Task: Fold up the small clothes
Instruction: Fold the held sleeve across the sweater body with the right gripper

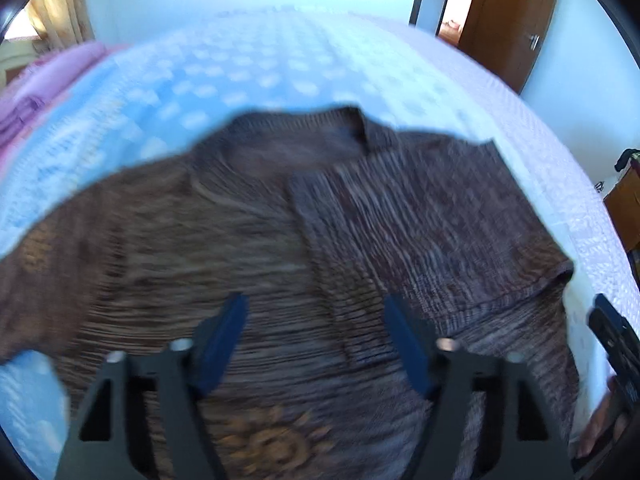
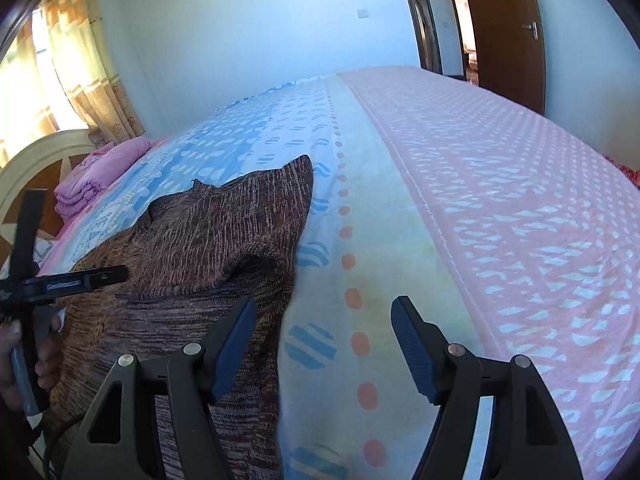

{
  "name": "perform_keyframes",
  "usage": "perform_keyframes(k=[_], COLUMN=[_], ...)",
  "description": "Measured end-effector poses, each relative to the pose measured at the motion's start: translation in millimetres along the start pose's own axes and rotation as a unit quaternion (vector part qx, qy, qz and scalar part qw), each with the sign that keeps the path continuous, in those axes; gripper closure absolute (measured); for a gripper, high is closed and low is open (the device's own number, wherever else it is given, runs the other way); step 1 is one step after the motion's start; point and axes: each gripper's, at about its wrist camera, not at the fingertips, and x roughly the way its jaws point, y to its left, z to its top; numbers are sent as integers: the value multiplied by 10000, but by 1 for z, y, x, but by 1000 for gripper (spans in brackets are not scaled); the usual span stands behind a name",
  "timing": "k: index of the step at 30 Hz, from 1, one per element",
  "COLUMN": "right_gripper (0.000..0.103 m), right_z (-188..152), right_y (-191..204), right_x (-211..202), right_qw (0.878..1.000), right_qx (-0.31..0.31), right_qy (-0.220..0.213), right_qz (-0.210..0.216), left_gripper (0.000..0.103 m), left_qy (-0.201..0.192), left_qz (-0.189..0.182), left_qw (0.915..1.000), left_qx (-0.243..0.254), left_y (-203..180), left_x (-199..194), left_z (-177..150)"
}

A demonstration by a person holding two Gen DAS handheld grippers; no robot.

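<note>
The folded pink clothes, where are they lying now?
The folded pink clothes lie at the left in the right wrist view, on the bed near the headboard, beyond the brown sweater.

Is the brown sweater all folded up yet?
Not yet. Done: one side of the brown sweater looks flipped over onto its middle. In hand: nothing, since the left gripper is open above the knit and the right gripper is open over the bedsheet. Left: the other side, spread toward the left in the left wrist view, and folding it smaller.
</note>
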Motion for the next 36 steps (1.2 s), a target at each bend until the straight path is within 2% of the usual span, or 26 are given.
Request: perform_keyframes(k=[1, 2, 3, 4, 6, 12, 16, 18, 19, 22, 23, 26, 32, 34, 36], right_gripper=[32, 32, 32, 32, 32, 31, 31, 31, 31, 31, 30, 30, 30, 30, 30], right_z=[-1, -2, -3, -3, -6, -11, -14, -15, -15, -15, -15, -15, -20, -22, -22], right_y=[2, 3, 5, 7, 9, 15, 17, 18, 19, 19, 19, 20, 30, 32, 33], right_x=[-1, -2, -3, -2, -3, 2, 9, 10, 10, 6, 4, 6, 11, 13, 17], right_qw=[10000, 9999, 9999, 9998, 9997, 9993, 9991, 9989, 9988, 9989, 9989, 9987, 9973, 9966, 9962], right_qx=[-50, -106, -157, -200, -249, -375, -393, -438, -450, -453, -457, -486, -696, -762, -780], right_qy=[-32, -49, -60, -67, -68, 10, 147, 169, 164, 86, 47, 92, 176, 226, 316], right_qz=[11, 18, 16, 18, 38, 13, -13, -40, -59, -54, -68, -88, -177, -206, -229], left_gripper=[46, 54, 67, 85, 96, 96, 95, 94, 89, 59, 55, 52, 52, 50, 49], left_qy=[-69, -259, -394, -376, -427, -824, -712, -610, -587, -666, -710, -1002, -867, -746, -674], left_qz=[-129, -153, -321, -479, -428, -309, -144, 74, 135, 291, 267, 268, 383, 414, 605], left_qw=[9999, 9995, 9986, 9981, 9982, 9960, 9970, 9978, 9979, 9973, 9971, 9943, 9949, 9962, 9959], left_qx=[-80, -132, -132, -61, 58, 169, 253, 248, 219, 75, -2, -236, -349, -166, 17], left_y=[-1, -1, -1, -4, -7, -1, -4, -1, 1, 10, 16, 33, 41, 31, 22], left_x=[4, 3, 1, 0, -8, -46, -28, -15, -10, -15, -20, -33, -14, -3, 4], left_z=[-1, -1, -2, -1, 0, -6, -14, -15, -13, -12, -11, -3, 17, 20, 19])
